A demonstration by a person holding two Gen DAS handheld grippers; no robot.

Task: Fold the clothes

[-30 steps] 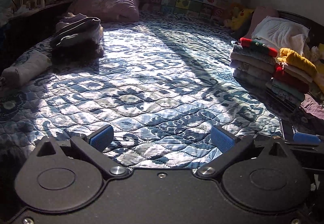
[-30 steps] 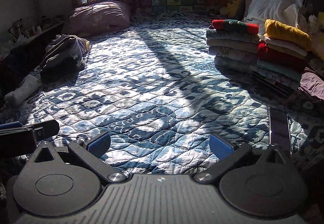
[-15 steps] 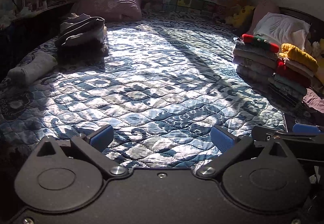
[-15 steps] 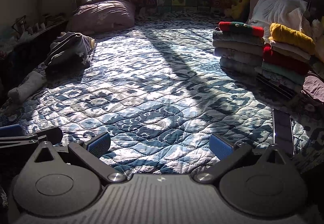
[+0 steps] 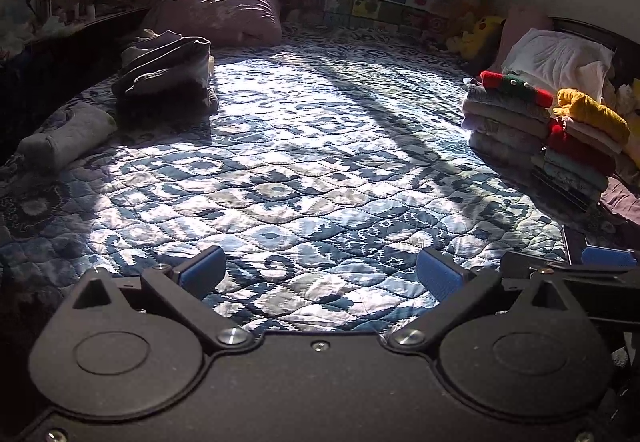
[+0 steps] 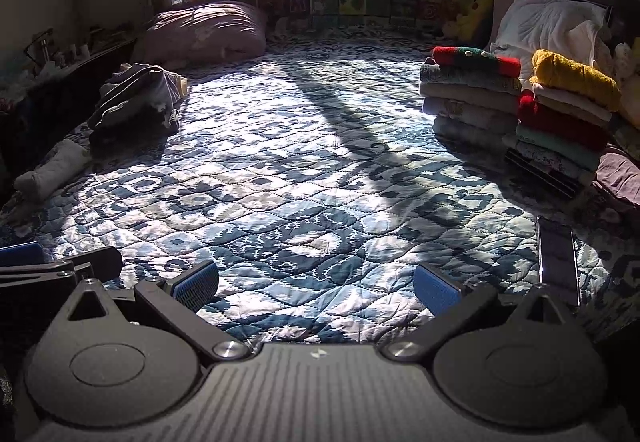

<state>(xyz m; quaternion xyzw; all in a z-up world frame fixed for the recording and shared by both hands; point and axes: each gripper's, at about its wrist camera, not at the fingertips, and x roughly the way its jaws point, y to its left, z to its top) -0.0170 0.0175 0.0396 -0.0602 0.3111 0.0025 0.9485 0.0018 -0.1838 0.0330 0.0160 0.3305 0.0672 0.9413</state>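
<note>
A heap of unfolded dark and grey clothes (image 5: 164, 76) (image 6: 138, 102) lies at the far left of the bed. Two stacks of folded clothes (image 5: 536, 126) (image 6: 516, 110) stand at the right, topped by a red-and-green knit and a yellow one. My left gripper (image 5: 320, 276) is open and empty, low over the near edge of the blue patterned quilt (image 5: 312, 162). My right gripper (image 6: 316, 284) is open and empty beside it, over the same quilt (image 6: 300, 170). Each gripper shows at the other view's edge.
A rolled pale cloth (image 5: 66, 138) (image 6: 50, 172) lies at the left edge. A phone (image 6: 557, 254) rests on the quilt near right. A mauve pillow (image 5: 218, 12) and white bedding (image 6: 548, 28) sit at the back, beneath the window. A cluttered dark shelf (image 5: 60, 26) runs along the left.
Both grippers have drawn back and tilted up slightly, so the clothes heap and the stacks sit lower in view. Both stay open and empty.
</note>
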